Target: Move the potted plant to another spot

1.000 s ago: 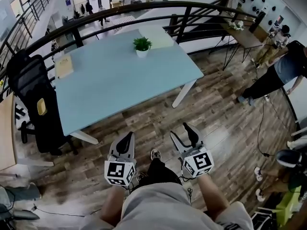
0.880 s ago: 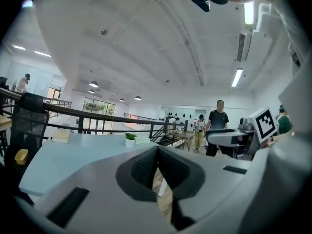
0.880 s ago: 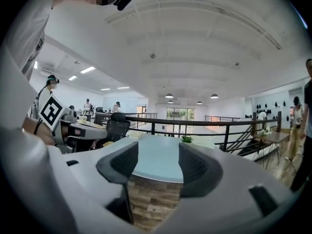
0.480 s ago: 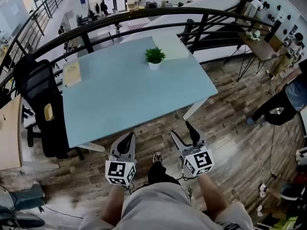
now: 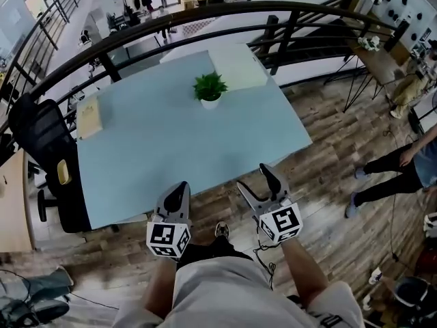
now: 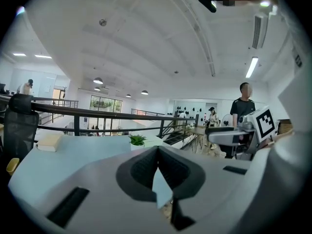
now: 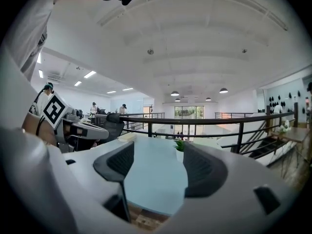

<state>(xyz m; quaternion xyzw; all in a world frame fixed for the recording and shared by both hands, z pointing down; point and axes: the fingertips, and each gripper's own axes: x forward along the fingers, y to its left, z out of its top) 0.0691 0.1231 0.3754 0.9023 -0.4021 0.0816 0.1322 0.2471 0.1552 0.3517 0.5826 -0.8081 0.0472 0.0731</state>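
Observation:
The small green potted plant [image 5: 209,89] in a white pot stands toward the far side of the light blue table [image 5: 150,156]. Both grippers hang over the wood floor just short of the table's near edge, far from the plant. My left gripper [image 5: 179,190] has its pads touching at the tips and nothing in it. My right gripper [image 5: 254,178] is opening, with nothing between its jaws. The left gripper view shows the plant [image 6: 137,140] beyond the gripper [image 6: 157,150]. In the right gripper view the plant [image 7: 180,145] sits far off in the gap of the gripper [image 7: 158,155].
A tan book [image 5: 89,115] lies at the table's left end, a pale pad [image 5: 237,65] behind the plant. A black office chair [image 5: 48,149] stands left of the table. A dark railing [image 5: 205,12] runs behind it. A person [image 5: 410,162] stands on the floor at the right.
Both grippers have moved forward together and the table's near edge now lies right in front of them. The right gripper's jaws stand wider apart than before.

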